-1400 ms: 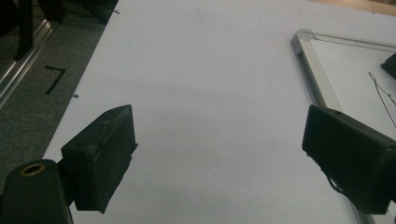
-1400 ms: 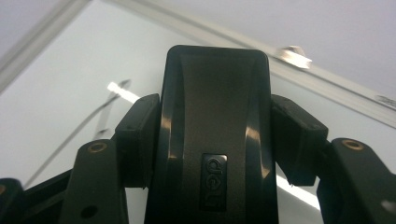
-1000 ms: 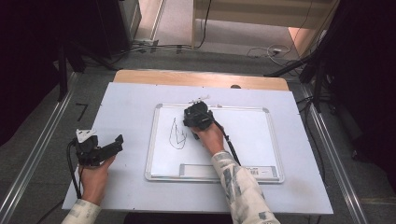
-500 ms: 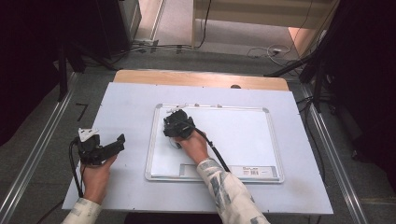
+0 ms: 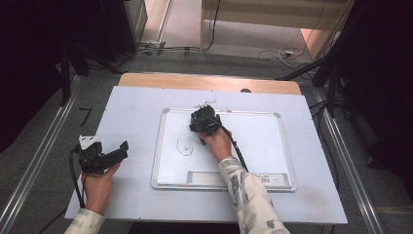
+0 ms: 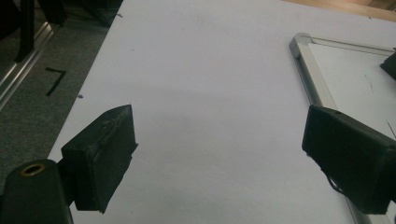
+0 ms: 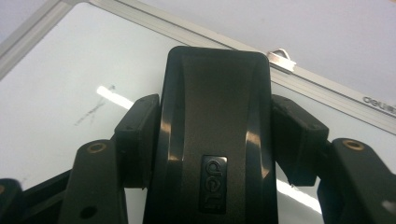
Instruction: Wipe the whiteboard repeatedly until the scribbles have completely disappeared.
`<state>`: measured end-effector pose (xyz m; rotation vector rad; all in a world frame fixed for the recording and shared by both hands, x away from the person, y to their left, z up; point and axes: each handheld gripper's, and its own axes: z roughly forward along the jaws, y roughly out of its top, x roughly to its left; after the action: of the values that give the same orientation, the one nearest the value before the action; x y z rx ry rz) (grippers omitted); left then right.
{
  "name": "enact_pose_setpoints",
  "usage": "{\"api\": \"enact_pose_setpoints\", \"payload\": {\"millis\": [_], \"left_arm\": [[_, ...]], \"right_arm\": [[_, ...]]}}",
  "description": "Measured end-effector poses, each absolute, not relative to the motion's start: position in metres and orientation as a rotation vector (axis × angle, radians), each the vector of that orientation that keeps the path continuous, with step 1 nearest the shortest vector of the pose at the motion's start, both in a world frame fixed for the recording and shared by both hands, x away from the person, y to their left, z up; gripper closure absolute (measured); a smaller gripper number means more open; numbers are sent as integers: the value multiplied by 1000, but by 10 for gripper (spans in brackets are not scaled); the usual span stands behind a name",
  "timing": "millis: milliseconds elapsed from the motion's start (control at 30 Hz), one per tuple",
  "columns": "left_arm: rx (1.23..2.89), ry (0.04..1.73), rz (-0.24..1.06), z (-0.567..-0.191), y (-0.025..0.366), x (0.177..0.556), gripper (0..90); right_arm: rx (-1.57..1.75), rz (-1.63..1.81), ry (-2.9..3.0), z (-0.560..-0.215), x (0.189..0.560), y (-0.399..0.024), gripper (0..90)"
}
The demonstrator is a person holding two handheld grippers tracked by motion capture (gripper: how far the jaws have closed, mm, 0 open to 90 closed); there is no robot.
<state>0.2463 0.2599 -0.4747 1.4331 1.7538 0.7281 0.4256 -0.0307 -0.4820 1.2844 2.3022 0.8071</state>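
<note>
Meanwhile, on the whiteboard (image 5: 253, 146): fewer pen marks than a second ago, one loop (image 5: 185, 147) left. Right gripper (image 5: 203, 123) back near top edge, clamped on black eraser (image 7: 215, 140). Left gripper (image 5: 104, 157) off board's left, gaping, empty.

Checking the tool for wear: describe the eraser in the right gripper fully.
The eraser is a black, glossy, plastic-looking block with rounded corners and a small raised "deli" badge near its lower end. The right gripper clamps it at both long sides. It is over the upper left part of the whiteboard, near faint pen marks.
</note>
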Motion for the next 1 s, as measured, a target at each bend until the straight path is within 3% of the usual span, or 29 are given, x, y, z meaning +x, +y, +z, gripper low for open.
{"api": "enact_pose_setpoints", "payload": {"millis": [500, 800, 1000], "left_arm": [[1429, 1747, 719, -475, 260, 248, 100], [1421, 1755, 717, -476, 263, 246, 100], [1428, 1751, 722, -475, 259, 248, 99]], "right_arm": [[1153, 844, 2386, -484, 410, 39, 368], [1261, 814, 2333, -482, 435, 3, 366], [1202, 837, 2361, -484, 415, 15, 368]]}}
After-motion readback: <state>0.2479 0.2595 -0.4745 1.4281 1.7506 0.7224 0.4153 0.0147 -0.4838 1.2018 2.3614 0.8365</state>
